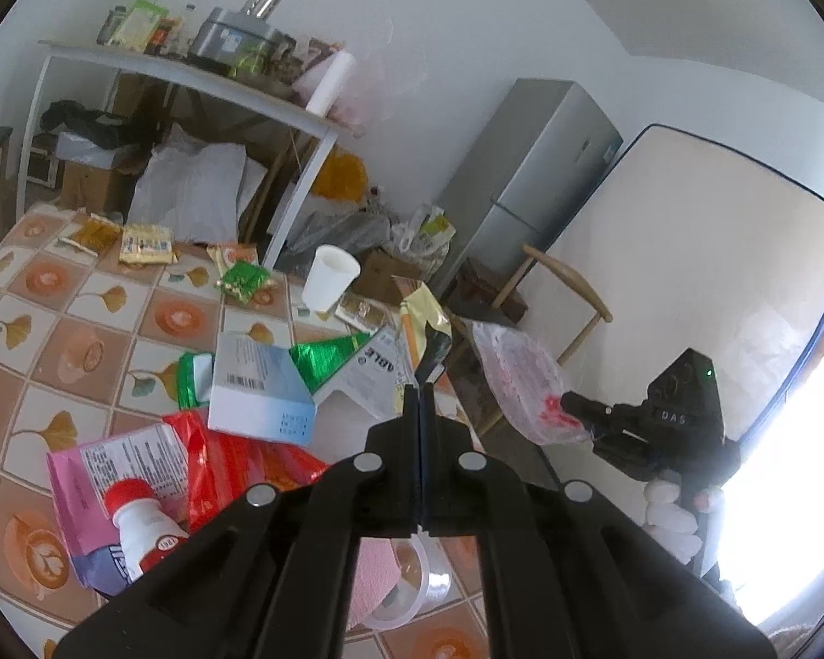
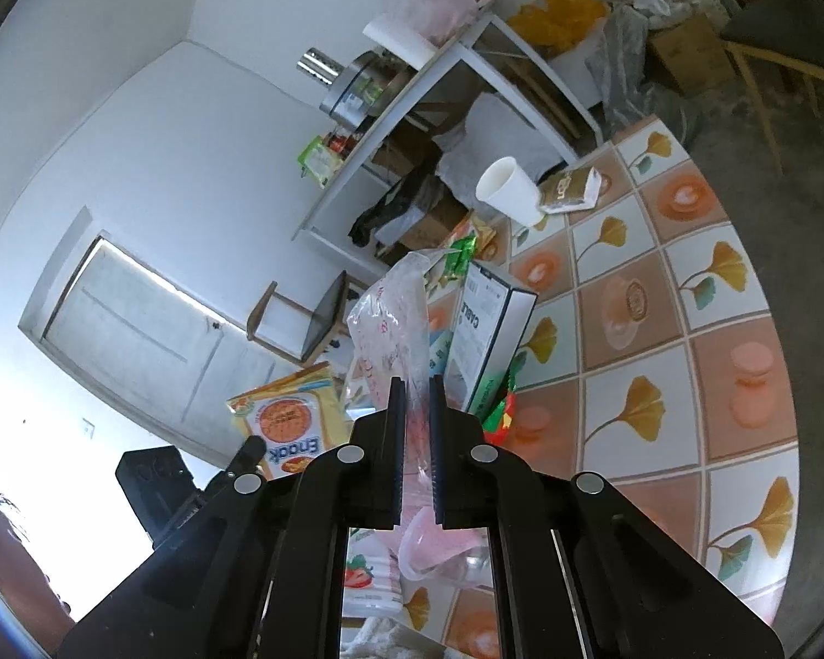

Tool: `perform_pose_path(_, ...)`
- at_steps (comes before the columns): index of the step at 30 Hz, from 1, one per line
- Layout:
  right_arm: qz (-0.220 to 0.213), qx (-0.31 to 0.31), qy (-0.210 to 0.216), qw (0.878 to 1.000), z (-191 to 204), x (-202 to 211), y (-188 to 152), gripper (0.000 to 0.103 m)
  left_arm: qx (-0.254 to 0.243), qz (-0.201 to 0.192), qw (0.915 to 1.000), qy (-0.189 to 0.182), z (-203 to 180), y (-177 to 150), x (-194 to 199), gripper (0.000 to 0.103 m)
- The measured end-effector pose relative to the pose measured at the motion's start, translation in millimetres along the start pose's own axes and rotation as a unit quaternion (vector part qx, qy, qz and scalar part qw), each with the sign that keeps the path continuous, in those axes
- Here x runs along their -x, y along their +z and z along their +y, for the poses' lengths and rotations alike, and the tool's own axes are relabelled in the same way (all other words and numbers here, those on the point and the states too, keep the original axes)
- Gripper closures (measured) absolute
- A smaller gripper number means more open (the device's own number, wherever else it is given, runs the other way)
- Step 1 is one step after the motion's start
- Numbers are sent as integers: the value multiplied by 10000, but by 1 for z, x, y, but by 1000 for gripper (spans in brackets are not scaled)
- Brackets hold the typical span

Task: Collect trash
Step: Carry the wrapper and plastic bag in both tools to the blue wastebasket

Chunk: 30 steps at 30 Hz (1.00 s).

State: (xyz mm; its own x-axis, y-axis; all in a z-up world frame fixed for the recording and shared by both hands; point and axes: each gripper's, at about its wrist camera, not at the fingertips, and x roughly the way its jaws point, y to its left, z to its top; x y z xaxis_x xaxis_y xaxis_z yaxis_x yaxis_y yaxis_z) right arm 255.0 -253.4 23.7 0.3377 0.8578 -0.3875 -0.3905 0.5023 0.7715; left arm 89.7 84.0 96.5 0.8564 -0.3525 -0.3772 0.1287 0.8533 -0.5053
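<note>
While both grippers hang above the tiled table (image 1: 44, 340), each grips one piece of trash. The left gripper (image 1: 418, 392) has its jaws pressed together on one yellow snack wrapper (image 1: 426, 324), which stands up from the fingertips. The right gripper (image 2: 416, 384) is nearly closed, pinching one clear plastic bag with red print (image 2: 393, 324) that rises between its pads. On the table lie one white paper cup (image 1: 328, 277), upright, one white-and-blue box (image 1: 258, 384), one white cable box (image 2: 486, 340), one red wrapper (image 1: 230, 461), one pink packet (image 1: 110, 489) and one small white bottle with a red cap (image 1: 143, 527). Two gold packets (image 1: 121, 239) lie near the far edge.
</note>
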Motion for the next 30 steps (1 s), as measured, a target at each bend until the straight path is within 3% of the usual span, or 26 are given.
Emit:
perform_pose_path(12,-296,54,-23,9995,3,26,7,97,-81,-348,9993,-110,-9,11,23,103)
perform_pose_path(30,-805,-193,-88,9965,-24,82,-2,97,-261,-216,9986,-412,-55,14,13,103)
